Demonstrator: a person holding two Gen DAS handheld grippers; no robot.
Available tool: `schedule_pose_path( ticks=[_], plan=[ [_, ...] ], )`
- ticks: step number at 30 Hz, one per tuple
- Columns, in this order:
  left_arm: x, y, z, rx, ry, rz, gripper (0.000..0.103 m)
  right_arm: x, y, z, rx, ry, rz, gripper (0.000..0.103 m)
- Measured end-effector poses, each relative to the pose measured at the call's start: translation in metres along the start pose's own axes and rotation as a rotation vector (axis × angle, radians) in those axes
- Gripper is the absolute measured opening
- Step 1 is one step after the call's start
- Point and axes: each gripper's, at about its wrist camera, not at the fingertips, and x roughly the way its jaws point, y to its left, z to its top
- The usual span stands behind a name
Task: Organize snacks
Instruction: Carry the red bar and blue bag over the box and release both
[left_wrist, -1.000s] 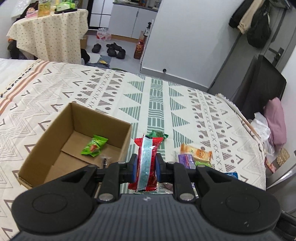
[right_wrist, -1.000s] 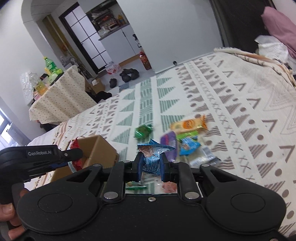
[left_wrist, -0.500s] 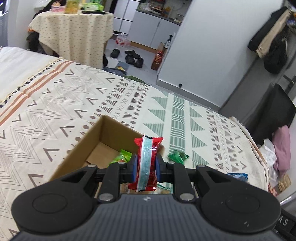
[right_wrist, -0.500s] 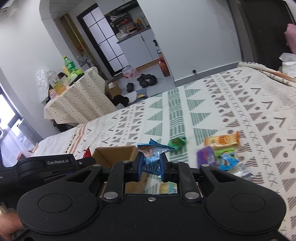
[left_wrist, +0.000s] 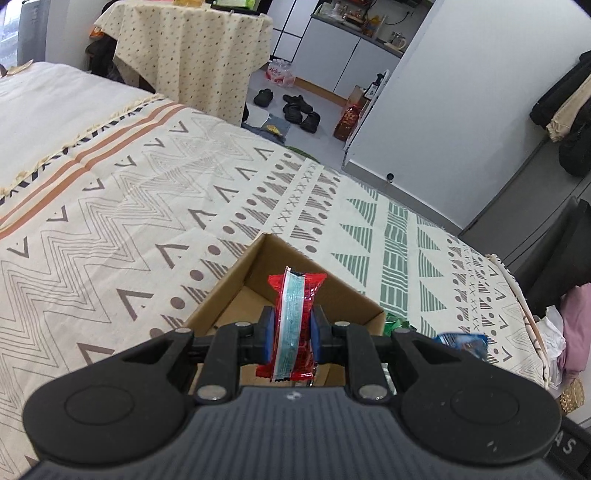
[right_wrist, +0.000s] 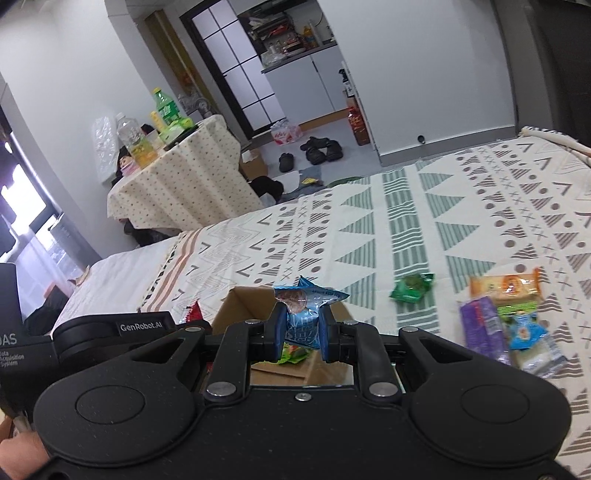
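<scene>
My left gripper (left_wrist: 290, 323) is shut on a red snack packet (left_wrist: 293, 325) and holds it over the open cardboard box (left_wrist: 332, 295) on the bed. My right gripper (right_wrist: 302, 326) is shut on a blue snack packet (right_wrist: 304, 314) above the same box (right_wrist: 243, 302); a green packet (right_wrist: 293, 354) lies inside the box. In the right wrist view, loose snacks lie on the bedspread to the right: a green packet (right_wrist: 412, 286), an orange bar (right_wrist: 506, 284), a purple packet (right_wrist: 480, 328) and a blue one (right_wrist: 524, 332). The left gripper's body (right_wrist: 110, 328) shows at the left.
The patterned bedspread (left_wrist: 147, 221) covers the bed. A cloth-covered table (right_wrist: 177, 184) with bottles stands beyond the bed, shoes (left_wrist: 295, 107) lie on the floor, and a white wall (left_wrist: 461, 110) rises at the far side. Pink fabric (left_wrist: 576, 325) sits at the bed's right edge.
Both grippers have moved left over the cardboard box, each still holding its packet. The loose snacks now lie off to the right.
</scene>
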Motion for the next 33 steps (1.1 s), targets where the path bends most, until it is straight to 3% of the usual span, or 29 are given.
schedule_pose_path(
  ticks=[16, 19, 20, 23, 30, 33],
  plan=[
    [0.027, 0.021, 0.004, -0.063, 0.049, 0.065, 0.024, 0.05, 0.034, 0.007, -0.052, 0.045, 0.028, 0.018],
    [0.027, 0.024, 0.005, -0.078, 0.054, 0.066, 0.037, 0.055, 0.037, 0.011, -0.053, 0.059, 0.063, 0.023],
    [0.026, 0.024, 0.005, -0.08, 0.049, 0.07, 0.046, 0.055, 0.038, 0.012, -0.052, 0.057, 0.065, 0.023],
    [0.022, 0.024, 0.006, -0.089, 0.031, 0.081, 0.065, 0.051, 0.035, 0.012, -0.049, 0.044, 0.047, 0.035],
    [0.019, 0.016, 0.004, -0.085, 0.034, 0.07, 0.085, 0.033, 0.016, 0.006, -0.012, 0.041, 0.011, 0.048],
    [0.018, 0.007, 0.0, -0.06, 0.052, 0.06, 0.088, 0.021, 0.006, 0.003, -0.004, 0.028, -0.024, 0.058]
  ],
)
